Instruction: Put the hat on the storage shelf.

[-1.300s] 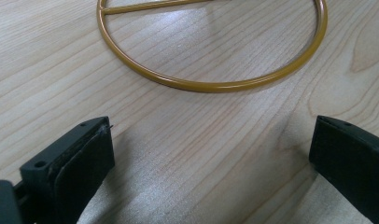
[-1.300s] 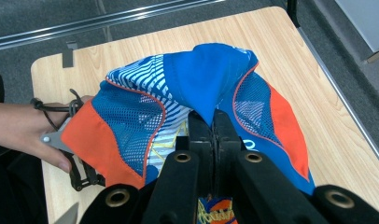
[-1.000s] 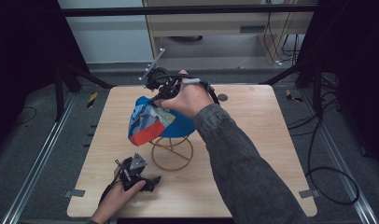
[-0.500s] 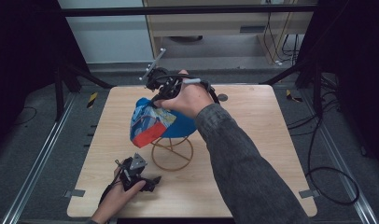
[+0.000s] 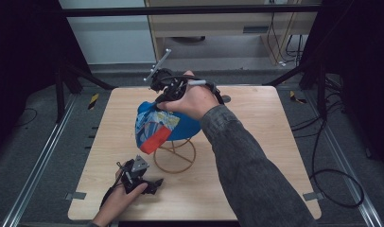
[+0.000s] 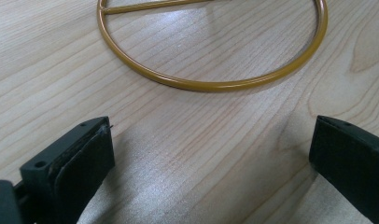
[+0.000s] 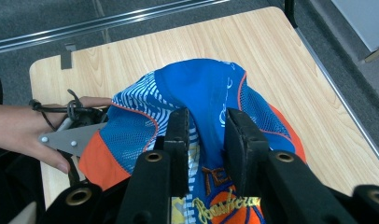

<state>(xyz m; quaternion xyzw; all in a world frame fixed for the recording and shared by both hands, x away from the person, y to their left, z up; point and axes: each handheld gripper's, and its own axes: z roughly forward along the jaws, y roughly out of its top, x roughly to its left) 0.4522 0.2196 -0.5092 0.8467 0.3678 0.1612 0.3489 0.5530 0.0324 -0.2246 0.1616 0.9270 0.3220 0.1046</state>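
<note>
A blue cap (image 5: 173, 124) sits draped over a gold wire stand (image 5: 175, 155) near the middle of the wooden table (image 5: 256, 142). The cap is bright blue with panels of white wavy stripes, orange piping along the seams, mesh on its sides and an orange brim (image 5: 154, 143) that points down toward the front left of the stand. In the right gripper view, yellow script lettering and an orange patch show on the cloth nearest the camera, though the words are too cut off to read.

The right gripper (image 5: 162, 97) reaches in from above, on the far side of the stand, and its two black jaws are pinched on a raised fold of the cap's blue fabric (image 7: 204, 126). The right hand (image 5: 192, 99) wraps the gripper's body, and the grey sleeve (image 5: 251, 165) runs across the table just right of the stand, covering much of the surface there.

The left gripper (image 5: 142, 179) rests low on the table just in front of the stand and a little to its left, held by the left hand (image 5: 117, 201). In the left gripper view its jaws stand wide apart with bare wood between them, and the stand's round gold base ring (image 6: 215, 79) lies just ahead, not touching them.

A small dark round object (image 5: 226, 99) lies on the table beyond the stand, by the far edge; I cannot tell what it is.
</note>
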